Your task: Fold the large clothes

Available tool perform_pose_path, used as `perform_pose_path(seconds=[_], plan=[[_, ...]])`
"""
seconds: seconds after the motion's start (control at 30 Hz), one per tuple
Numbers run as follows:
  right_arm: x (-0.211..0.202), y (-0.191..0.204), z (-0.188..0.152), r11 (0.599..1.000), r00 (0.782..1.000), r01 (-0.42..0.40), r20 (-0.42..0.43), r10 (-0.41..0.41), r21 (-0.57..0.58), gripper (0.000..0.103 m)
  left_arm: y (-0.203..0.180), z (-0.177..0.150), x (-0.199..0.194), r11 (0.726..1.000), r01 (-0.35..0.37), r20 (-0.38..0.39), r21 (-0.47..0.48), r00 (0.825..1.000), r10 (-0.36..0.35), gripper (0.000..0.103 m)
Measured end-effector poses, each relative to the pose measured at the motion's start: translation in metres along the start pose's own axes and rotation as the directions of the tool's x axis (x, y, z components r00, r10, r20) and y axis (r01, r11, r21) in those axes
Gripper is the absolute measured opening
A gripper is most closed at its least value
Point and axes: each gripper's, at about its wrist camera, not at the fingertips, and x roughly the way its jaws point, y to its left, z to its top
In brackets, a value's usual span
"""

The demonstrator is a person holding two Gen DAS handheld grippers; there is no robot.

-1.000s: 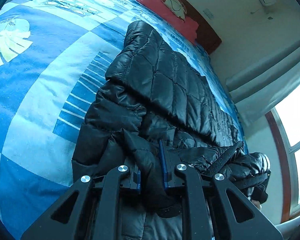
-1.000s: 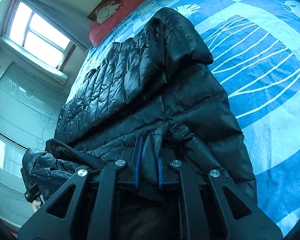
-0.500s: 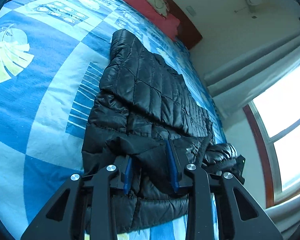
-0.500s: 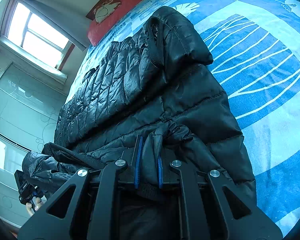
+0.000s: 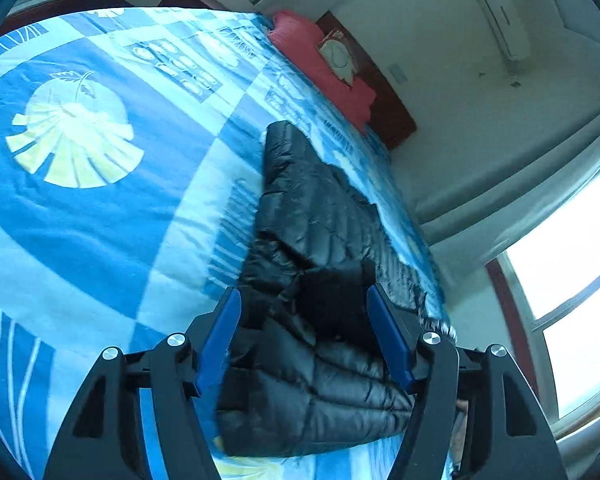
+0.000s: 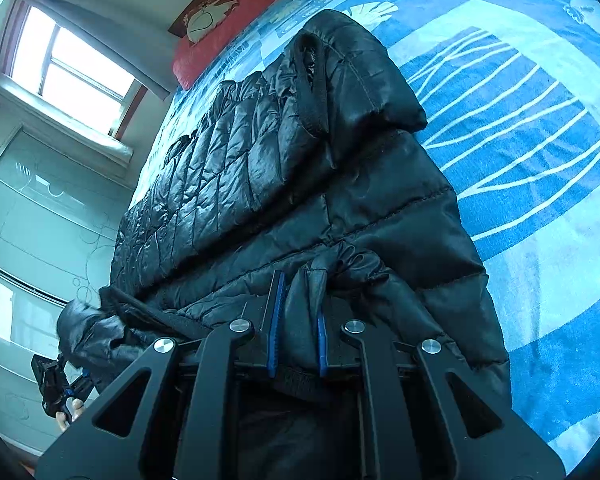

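A blue patterned bedspread (image 5: pixel 100 208) carries a black quilted puffer jacket (image 6: pixel 284 184), folded lengthwise near the bed's window-side edge. The right gripper (image 6: pixel 298 324) pinches a bunched fold of the jacket's near end, while the left gripper (image 5: pixel 304 336) hangs above it, jaws spread wide and holding nothing.

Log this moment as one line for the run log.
left gripper: open, clear of black puffer jacket | right gripper: shut on jacket cuff fold | jacket lies on blue bedspread
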Motion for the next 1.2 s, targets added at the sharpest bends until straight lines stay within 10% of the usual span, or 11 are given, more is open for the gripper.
perform_pose_path(seconds=[0.2, 0.33, 0.93, 1.2], plan=[[-0.027, 0.005, 0.003, 0.999, 0.998, -0.054, 0.038, 0.054, 0.006, 0.034, -0.008, -0.010, 0.008, 0.996, -0.039, -0.033, 0.083, 0.999, 0.042, 0.065], [-0.055, 0.001, 0.004, 0.998, 0.992, -0.059, 0.107, 0.060, -0.009, 0.068, -0.018, -0.013, 0.024, 0.990, -0.032, -0.062, 0.137, 0.997, 0.041, 0.065], [-0.001, 0.018, 0.028, 0.901, 0.990, 0.119, -0.015, -0.137, -0.418, 0.068, -0.034, -0.004, 0.077, 0.949, -0.070, -0.165, 0.308, 0.978, 0.126, 0.065], [0.017, 0.027, 0.023, 0.843, 0.980, 0.168, -0.010, -0.201, -0.511, 0.031, -0.042, -0.006, 0.085, 0.916, -0.107, -0.145, 0.386, 0.974, 0.174, 0.065]])
